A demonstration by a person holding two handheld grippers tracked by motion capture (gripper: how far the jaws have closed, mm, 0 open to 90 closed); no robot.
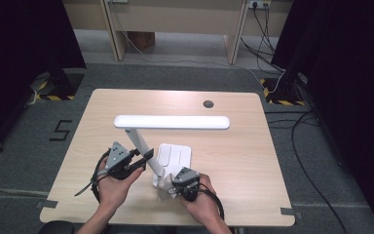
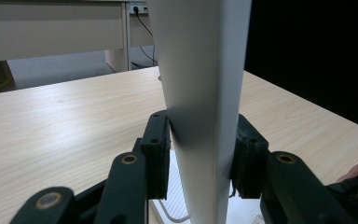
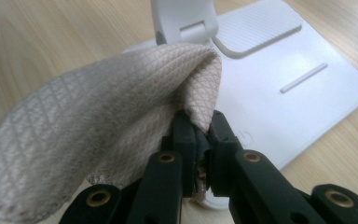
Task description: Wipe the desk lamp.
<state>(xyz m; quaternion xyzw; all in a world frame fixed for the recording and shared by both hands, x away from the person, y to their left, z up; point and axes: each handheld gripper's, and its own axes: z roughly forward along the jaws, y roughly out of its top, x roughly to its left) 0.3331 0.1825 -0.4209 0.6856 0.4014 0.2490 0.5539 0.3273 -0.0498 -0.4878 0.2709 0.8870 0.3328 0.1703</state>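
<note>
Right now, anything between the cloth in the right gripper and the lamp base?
Nothing visible. The right gripper pinches the cloth just beside the lamp base; the left gripper clamps the lamp arm, off that path.

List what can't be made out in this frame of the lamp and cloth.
- Lamp arm: in the left gripper view its top and foot are cut off by the frame edges.
- Cloth: in the right gripper view its left end runs off the frame; in the high view the right gripper and hand cover most of it.
- Lamp base: the cloth hides its near part.
</note>
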